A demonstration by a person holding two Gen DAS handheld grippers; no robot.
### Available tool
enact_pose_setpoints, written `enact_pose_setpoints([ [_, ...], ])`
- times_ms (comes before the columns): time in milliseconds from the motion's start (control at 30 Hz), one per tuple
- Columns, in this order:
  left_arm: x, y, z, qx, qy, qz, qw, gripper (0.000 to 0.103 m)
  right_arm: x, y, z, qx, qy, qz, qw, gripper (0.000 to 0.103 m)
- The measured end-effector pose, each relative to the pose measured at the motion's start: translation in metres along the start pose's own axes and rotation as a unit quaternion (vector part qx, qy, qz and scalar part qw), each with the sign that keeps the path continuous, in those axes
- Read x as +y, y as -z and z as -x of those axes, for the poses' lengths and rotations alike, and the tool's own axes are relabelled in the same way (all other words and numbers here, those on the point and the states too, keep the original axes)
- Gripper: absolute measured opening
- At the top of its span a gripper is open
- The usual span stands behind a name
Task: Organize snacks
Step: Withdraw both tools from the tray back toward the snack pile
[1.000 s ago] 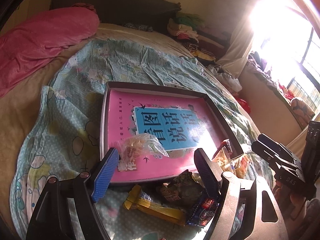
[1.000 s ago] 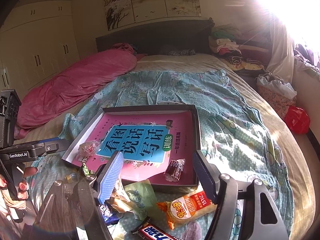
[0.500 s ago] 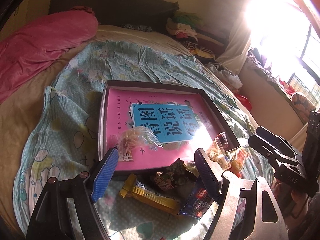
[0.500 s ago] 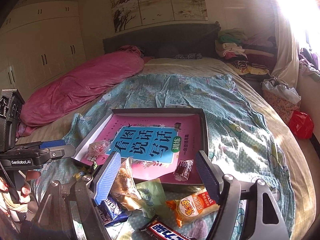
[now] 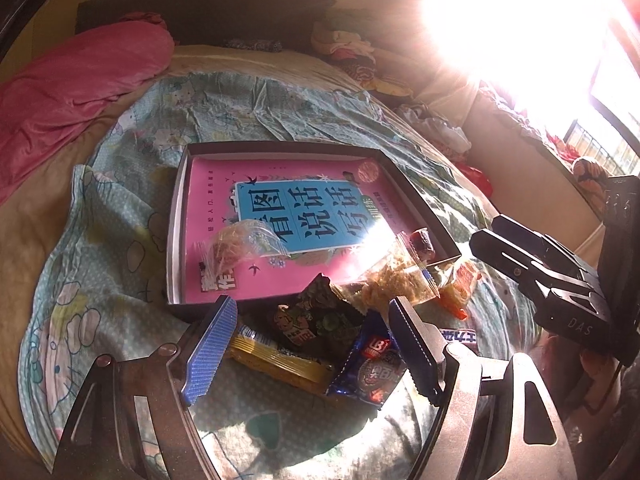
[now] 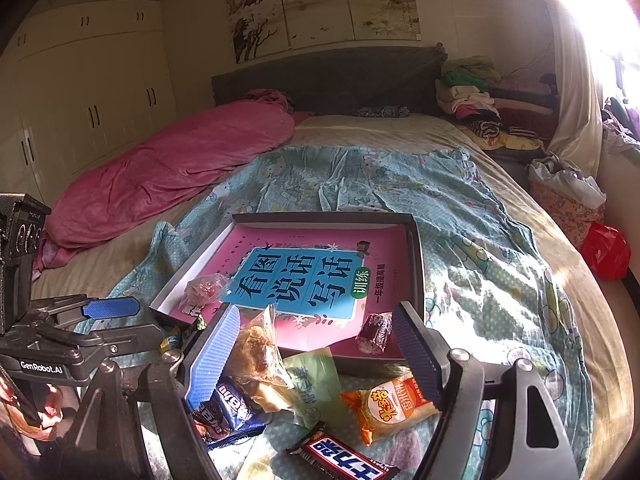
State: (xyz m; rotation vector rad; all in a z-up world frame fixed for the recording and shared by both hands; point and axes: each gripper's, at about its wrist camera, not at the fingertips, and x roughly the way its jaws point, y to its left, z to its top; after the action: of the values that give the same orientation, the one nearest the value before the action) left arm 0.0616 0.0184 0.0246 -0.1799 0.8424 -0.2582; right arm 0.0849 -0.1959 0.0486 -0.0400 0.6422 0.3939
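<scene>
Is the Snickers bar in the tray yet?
No, the Snickers bar lies on the bedsheet in front of the tray.

A: How does the left gripper stand?

B: Tilted downward, its two blue fingers spread wide, and the pads press on nothing.

A: And the right gripper?

B: Also angled down, jaws apart. They have just been opening. Its blue fingers clamp nothing.

A: Do the two see each other?

B: Yes. From the left wrist, the right one sits at the right edge, dark and blocky. From the right wrist, the left one shows at the left edge, with the person's fingertips beneath it.
</scene>
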Motion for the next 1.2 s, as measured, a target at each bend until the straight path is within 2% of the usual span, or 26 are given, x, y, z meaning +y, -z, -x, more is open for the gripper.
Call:
enact_pose_setpoints([
  [867,-0.032,0.026,-0.005,0.039,0.018,-0.057,0.9975,0.079,0.011,0.010,0.008,0.009,-0.013,0.011,1.000,0.081],
  [1200,-0.044,0.036,-0.011,0.056,0.026,-0.078,0.9950,0.079,0.018,0.018,0.006,0.029,-0.018,0.019,0.999,0.081],
])
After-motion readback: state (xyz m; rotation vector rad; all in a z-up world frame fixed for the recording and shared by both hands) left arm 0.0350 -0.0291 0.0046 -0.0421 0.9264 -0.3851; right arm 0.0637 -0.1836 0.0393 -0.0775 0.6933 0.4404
